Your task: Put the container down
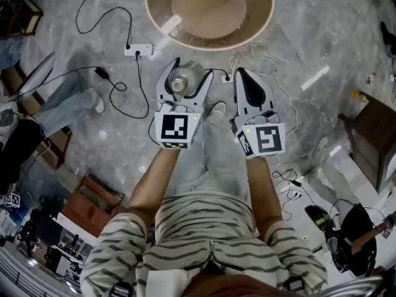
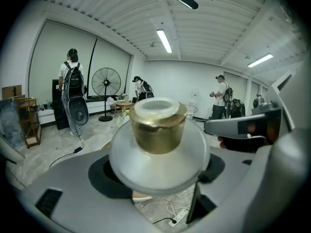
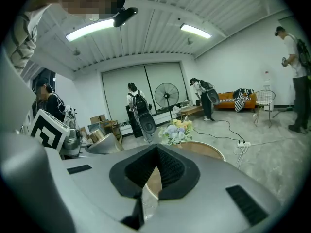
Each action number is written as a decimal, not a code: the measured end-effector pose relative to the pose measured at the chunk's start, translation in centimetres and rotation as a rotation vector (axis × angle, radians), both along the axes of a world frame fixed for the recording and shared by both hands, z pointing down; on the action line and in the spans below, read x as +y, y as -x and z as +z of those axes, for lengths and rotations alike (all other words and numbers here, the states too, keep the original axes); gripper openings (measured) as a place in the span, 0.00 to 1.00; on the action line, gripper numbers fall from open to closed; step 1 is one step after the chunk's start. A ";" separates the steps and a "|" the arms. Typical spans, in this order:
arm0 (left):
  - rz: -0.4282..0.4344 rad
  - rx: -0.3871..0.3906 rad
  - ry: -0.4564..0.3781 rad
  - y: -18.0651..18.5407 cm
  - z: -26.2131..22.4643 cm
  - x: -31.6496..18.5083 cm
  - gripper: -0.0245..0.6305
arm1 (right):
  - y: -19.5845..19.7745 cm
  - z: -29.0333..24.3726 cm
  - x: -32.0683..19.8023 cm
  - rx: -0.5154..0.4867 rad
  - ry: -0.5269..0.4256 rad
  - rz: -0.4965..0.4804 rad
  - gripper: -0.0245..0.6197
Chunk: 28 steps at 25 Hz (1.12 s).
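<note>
So, left claw (image 1: pixel 192 72) is clamped on the container (image 2: pixel 158 140), jaws set wide w/ the black pads pressing either side of its pale, translucent round body; the gold collar & whitish top stick up btwn the jaws. Container is held in the air over the grey floor (image 1: pixel 309 36), in front of the person's legs & near the edge of the round bench (image 1: pixel 260 23), not touching it. Right claw (image 3: pixel 156 169) is just beside the left one, jaws together, ribbed pads meeting, nothing btwn them. In the right gripper view the left claw's marker cube (image 3: pixel 45 132) shows at left, & a bunch of flowers (image 3: pixel 178 129) sits on the bench beyond the jaws. White power strip (image 1: pixel 138 49) w/ black cables lies on the floor near the bench. Standing fan (image 2: pixel 106 85) & several ppl w/ backpacks are well back by the windows.
</note>
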<state>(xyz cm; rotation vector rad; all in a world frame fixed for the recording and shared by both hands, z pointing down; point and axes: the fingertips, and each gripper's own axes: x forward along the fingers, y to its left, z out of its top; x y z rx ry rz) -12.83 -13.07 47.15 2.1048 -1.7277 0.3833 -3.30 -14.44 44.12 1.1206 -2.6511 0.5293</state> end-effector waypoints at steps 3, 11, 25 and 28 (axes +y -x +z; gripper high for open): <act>0.007 -0.010 0.016 -0.2 2.5 -1.3 0.54 | -0.2 2.2 -1.0 0.003 0.021 0.014 0.05; 0.013 -0.030 0.049 1.0 8.4 -4.3 0.54 | 0.4 6.9 -3.5 0.017 0.047 0.038 0.05; 0.058 -0.084 0.082 0.4 17.4 -8.0 0.54 | -0.1 14.2 -4.1 0.031 0.100 0.076 0.05; 0.066 -0.093 0.089 0.3 19.4 -8.8 0.54 | -0.4 15.6 -4.2 0.038 0.116 0.092 0.05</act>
